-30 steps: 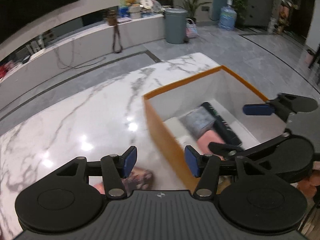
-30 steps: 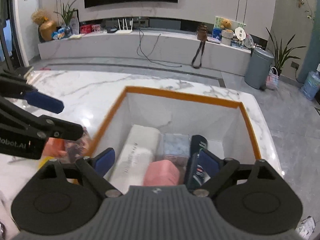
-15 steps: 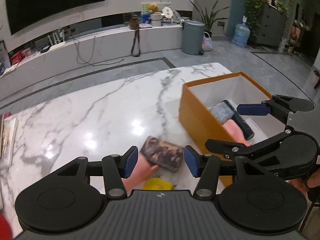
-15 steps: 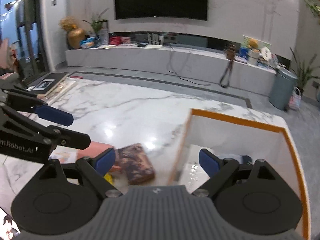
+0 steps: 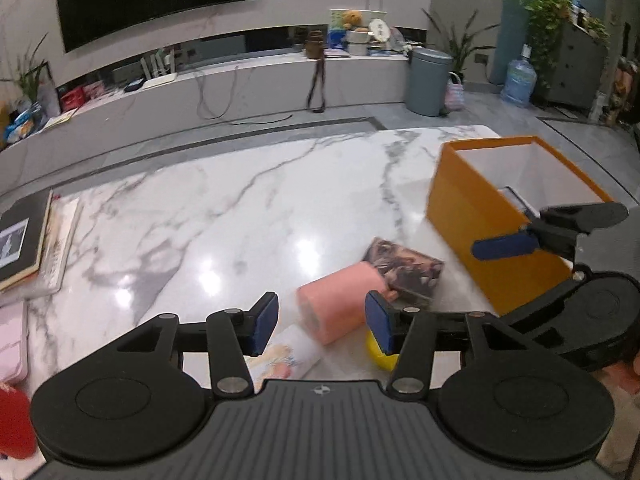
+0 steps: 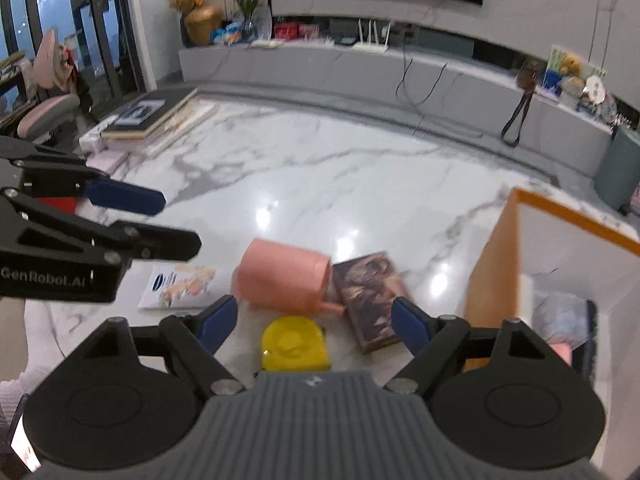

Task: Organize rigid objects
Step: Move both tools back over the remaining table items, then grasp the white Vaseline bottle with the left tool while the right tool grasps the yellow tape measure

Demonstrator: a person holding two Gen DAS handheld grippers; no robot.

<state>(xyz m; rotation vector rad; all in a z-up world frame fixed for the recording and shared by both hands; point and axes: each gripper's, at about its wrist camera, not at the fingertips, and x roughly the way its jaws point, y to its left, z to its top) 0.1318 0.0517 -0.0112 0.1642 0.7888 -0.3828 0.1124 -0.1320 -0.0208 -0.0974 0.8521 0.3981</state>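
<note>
A pink cylinder point(image 5: 340, 300) lies on the marble table point(image 5: 240, 216), also in the right wrist view point(image 6: 284, 280). Beside it lies a dark patterned box point(image 5: 404, 270) point(image 6: 370, 300), a yellow round object point(image 6: 294, 346) point(image 5: 380, 354) and a flat printed packet point(image 6: 180, 288) point(image 5: 288, 354). An orange box point(image 5: 492, 232) point(image 6: 492, 272) stands to the right and holds several items. My left gripper point(image 5: 322, 326) is open and empty just before the pink cylinder. My right gripper point(image 6: 316, 322) is open and empty above the yellow object.
A stack of books point(image 5: 24, 240) point(image 6: 152, 114) lies at the table's left side. A red object point(image 5: 12, 420) sits at the near left corner. Beyond the table are a long low cabinet point(image 5: 260, 84) and a grey bin point(image 5: 428, 80).
Both grippers have swung left, away from above the orange box, and now face the loose items on the table. Both stay open and empty.
</note>
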